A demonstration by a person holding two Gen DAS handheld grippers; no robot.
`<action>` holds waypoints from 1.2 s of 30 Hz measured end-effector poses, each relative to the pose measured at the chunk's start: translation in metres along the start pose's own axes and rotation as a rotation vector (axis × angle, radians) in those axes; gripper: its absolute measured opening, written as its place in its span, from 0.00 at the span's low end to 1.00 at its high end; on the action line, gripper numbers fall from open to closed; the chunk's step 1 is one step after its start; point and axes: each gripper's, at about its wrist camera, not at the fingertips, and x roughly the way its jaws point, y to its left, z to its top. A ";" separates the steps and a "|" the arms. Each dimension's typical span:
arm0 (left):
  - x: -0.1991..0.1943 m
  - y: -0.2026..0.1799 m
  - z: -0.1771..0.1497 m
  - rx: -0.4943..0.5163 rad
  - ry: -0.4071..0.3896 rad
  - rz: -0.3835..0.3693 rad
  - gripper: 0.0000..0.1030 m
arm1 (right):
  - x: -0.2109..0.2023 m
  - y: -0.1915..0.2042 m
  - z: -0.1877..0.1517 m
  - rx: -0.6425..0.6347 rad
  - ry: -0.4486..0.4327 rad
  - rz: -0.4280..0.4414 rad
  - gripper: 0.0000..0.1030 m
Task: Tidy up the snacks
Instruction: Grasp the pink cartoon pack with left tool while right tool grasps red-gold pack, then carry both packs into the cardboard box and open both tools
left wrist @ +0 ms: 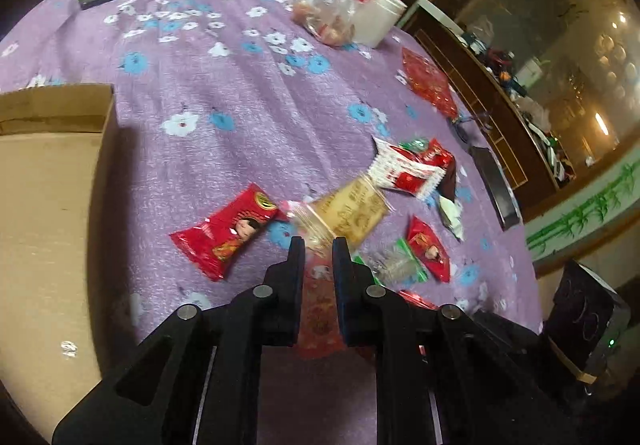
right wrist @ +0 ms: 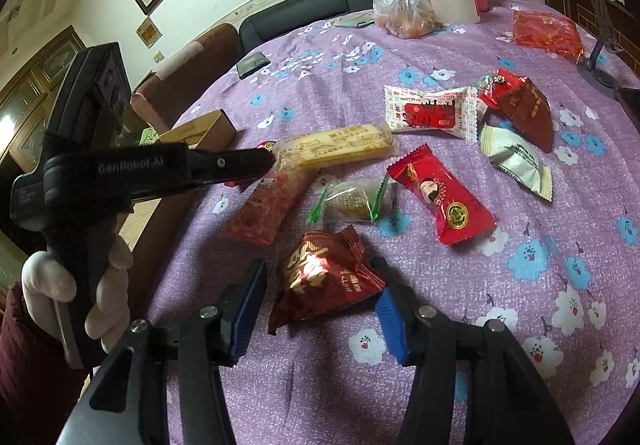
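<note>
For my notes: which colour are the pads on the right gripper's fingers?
Blue, ribbed pads on black fingers; the right wrist view shows them best.

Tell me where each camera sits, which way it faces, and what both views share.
Left wrist: on the left gripper, facing across the purple flowered tablecloth toward scattered snacks; its black fingers show.
Right wrist: on the right gripper, open around a dark red foil packet; the left gripper and a white-gloved hand show at left.
Shared: the yellow rectangular biscuit packet and brown cardboard box.
</note>
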 end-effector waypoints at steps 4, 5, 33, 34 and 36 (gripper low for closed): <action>0.004 -0.007 -0.002 0.008 0.019 -0.007 0.41 | 0.000 -0.001 0.000 0.001 0.000 0.003 0.55; 0.003 -0.009 -0.003 0.014 0.015 -0.016 0.41 | 0.000 -0.001 0.000 0.001 0.000 0.003 0.56; -0.121 -0.051 -0.073 0.169 -0.246 0.101 0.23 | -0.025 0.016 -0.016 -0.085 -0.047 -0.008 0.32; -0.130 -0.046 -0.073 0.163 -0.256 0.100 0.23 | -0.033 0.020 -0.016 -0.089 -0.045 0.002 0.32; -0.153 -0.034 -0.068 0.141 -0.266 0.100 0.23 | -0.047 0.032 -0.010 -0.112 -0.046 0.029 0.32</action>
